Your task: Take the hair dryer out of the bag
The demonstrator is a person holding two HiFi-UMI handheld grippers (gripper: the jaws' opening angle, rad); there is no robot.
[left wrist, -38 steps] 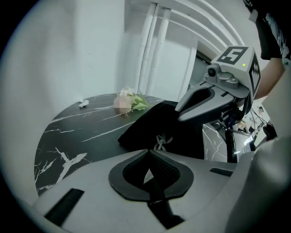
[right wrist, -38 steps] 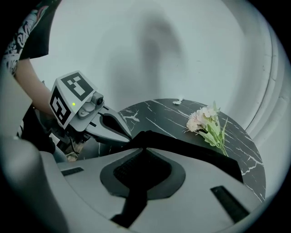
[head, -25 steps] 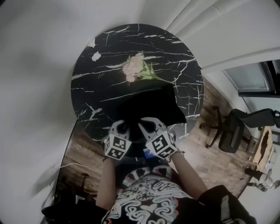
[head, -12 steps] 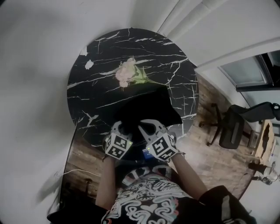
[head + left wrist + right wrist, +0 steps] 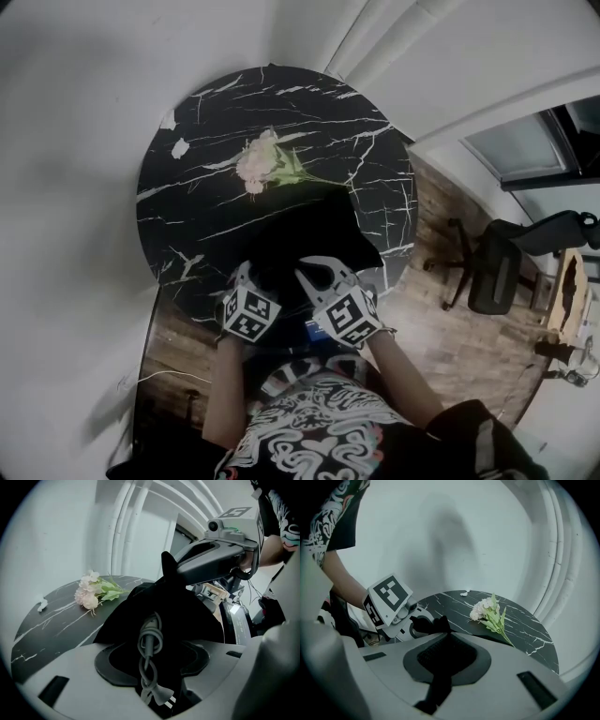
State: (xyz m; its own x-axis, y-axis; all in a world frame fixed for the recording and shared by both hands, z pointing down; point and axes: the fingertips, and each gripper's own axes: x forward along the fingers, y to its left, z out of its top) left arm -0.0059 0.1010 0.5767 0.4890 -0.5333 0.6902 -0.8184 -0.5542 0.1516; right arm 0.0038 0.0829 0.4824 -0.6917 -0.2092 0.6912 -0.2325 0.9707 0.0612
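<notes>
In the head view the black bag (image 5: 314, 234) lies at the near edge of the round marble worktop (image 5: 202, 211), with a pink flower sprig (image 5: 262, 161) beyond it. The left gripper (image 5: 249, 278) and the right gripper (image 5: 317, 272) both sit at the bag's near end, much where they were a second ago. No hair dryer body shows here, so it is probably still inside.

The left gripper view shows the change. This gripper's fingers (image 5: 70, 672) have just been opening and now stand apart. A coiled grey cord (image 5: 150, 641) with its plug (image 5: 157, 695) runs down the gap between them, out of the dark cloth, and the pads do not press on it. The cord is the only part of the dryer in sight. Up to the right, the other gripper (image 5: 187, 569) pinches a peak of bag fabric and holds it raised.

In the right gripper view the fingers (image 5: 384, 681) are closed on a strip of black bag cloth, which trails down between the pads. The left gripper (image 5: 419, 625) is just beyond, at the same fold.

As I read it, the mouth is being held up on one side while the freed left fingers are ready to take the cord or reach deeper. The dryer is not yet out.
</notes>
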